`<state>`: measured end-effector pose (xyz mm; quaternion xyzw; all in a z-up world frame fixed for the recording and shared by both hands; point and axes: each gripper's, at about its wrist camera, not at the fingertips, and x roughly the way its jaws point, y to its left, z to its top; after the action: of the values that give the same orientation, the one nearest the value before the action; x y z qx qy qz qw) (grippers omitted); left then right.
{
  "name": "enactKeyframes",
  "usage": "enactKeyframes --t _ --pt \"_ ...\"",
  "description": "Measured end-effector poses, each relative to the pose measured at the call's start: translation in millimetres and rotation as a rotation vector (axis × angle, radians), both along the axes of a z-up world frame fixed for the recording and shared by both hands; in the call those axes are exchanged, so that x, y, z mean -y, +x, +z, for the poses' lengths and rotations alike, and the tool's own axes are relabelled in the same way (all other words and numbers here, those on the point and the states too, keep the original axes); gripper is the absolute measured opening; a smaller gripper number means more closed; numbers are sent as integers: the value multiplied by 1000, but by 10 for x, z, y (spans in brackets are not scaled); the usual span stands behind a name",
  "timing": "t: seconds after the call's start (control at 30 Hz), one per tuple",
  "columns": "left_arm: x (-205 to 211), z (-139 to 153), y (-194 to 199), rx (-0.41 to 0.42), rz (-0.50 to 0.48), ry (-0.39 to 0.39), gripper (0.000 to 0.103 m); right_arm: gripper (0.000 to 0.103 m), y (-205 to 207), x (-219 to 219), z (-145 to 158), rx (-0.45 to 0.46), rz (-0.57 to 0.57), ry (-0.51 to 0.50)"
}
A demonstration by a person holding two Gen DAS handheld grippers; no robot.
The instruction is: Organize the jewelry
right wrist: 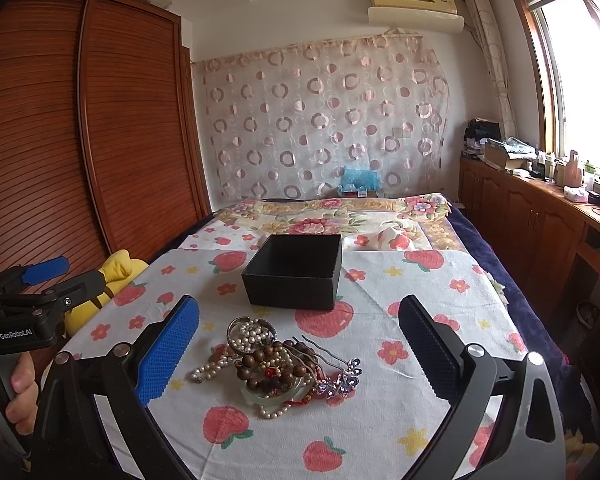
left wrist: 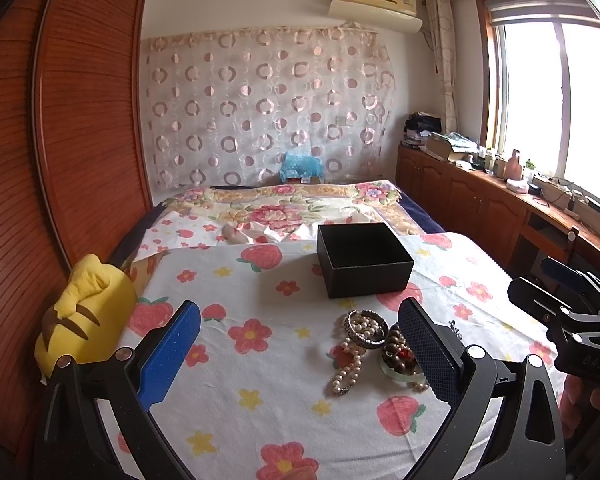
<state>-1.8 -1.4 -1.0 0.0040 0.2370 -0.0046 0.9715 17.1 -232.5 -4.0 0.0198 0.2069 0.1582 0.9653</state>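
Observation:
A heap of jewelry (right wrist: 276, 364) lies on the strawberry-print cloth: a pearl strand (right wrist: 208, 370), a silver bangle (right wrist: 250, 332), brown wooden beads (right wrist: 260, 360), a pale green jade bangle (right wrist: 260, 398) and a purple flower hairpin (right wrist: 340, 380). An open, empty black box (right wrist: 296, 274) stands behind it. My right gripper (right wrist: 300, 340) is open, its jaws on either side of the heap, above it. My left gripper (left wrist: 300, 344) is open, with the heap (left wrist: 374, 350) near its right finger and the box (left wrist: 362, 258) beyond.
A yellow plush toy (left wrist: 84, 312) lies at the cloth's left edge beside the wooden wardrobe (left wrist: 80, 120). A floral quilt (left wrist: 284, 208) covers the bed behind the box. Wooden cabinets (right wrist: 540, 216) with clutter run along the right under the window.

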Motion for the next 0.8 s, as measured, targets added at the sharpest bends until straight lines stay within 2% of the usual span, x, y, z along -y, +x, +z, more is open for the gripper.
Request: enactKeyframes --t 0.3,0.6,0.8 --pt "117 -61 -2 8 -3 -5 96 101 40 -40 -108 5 1 0" --pt "112 -66 -3 4 -3 -6 96 101 39 -46 -105 4 1 0" --pt "157 -147 49 -13 -30 -20 96 101 53 97 -54 -12 2 -2"
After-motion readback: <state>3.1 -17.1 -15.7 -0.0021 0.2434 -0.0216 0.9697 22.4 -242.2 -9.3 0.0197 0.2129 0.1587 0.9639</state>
